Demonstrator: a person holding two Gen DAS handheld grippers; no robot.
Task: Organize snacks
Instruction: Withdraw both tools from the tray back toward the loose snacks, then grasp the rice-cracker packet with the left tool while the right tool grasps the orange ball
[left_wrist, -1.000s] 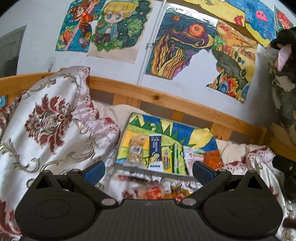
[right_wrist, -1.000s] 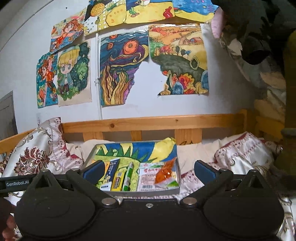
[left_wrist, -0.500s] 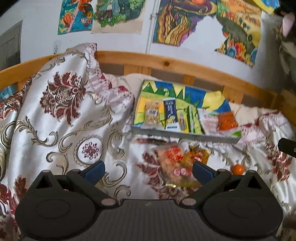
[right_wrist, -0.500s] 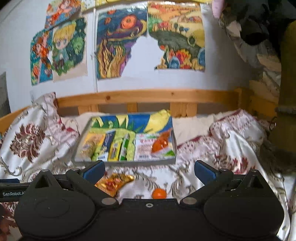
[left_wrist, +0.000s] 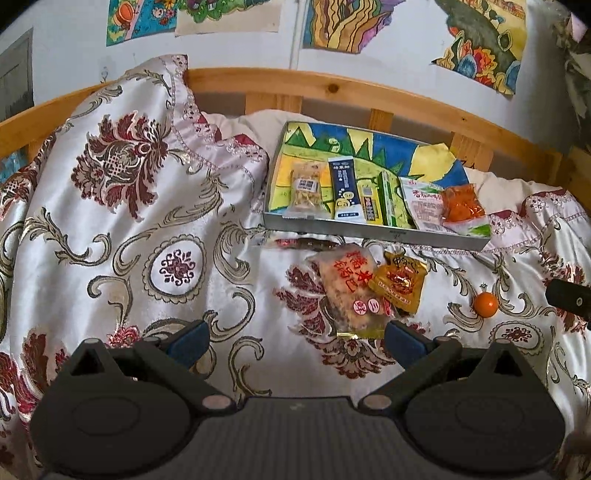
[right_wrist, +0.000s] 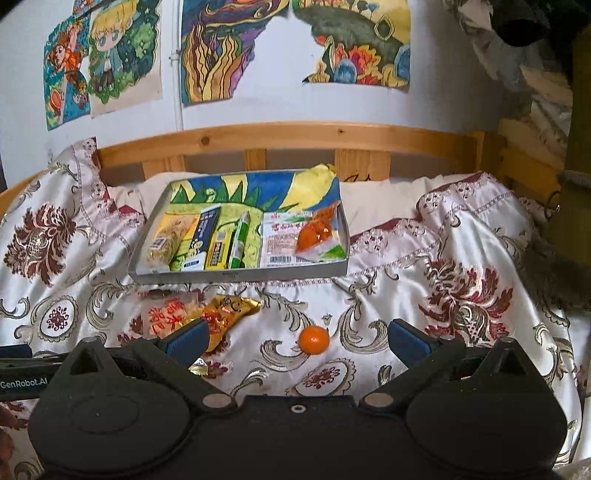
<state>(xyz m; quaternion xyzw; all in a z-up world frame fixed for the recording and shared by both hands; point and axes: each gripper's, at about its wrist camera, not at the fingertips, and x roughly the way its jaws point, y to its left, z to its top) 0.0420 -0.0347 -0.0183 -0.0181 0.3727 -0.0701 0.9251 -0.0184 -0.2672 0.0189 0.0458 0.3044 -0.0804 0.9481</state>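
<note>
Both claws stood wide open and held nothing: the left gripper (left_wrist: 295, 338) hung over the quilt (left_wrist: 147, 229), the right gripper (right_wrist: 295, 338) just short of the orange ball (right_wrist: 314, 340).

The tray (right_wrist: 240, 274) sat at the back of the bed, near the rail (right_wrist: 295, 134), with a row of packets already in it. Three snacks lay loose on the quilt before it: a clear cracker bag (left_wrist: 349, 288), a gold packet (left_wrist: 400, 286) touching the bag's right side, and the ball well apart to the right.

Judgement: bag and packet looked light, thin and slick, with crushable contents; best taken by a free edge or seal. The ball appeared small, smooth and liable to roll; the jaws should close across its middle.

Room was open around the ball. The tray's low front wall must be cleared, and free floor remained only toward its back. The quilt was soft and creased, so it would give under pressure.
</note>
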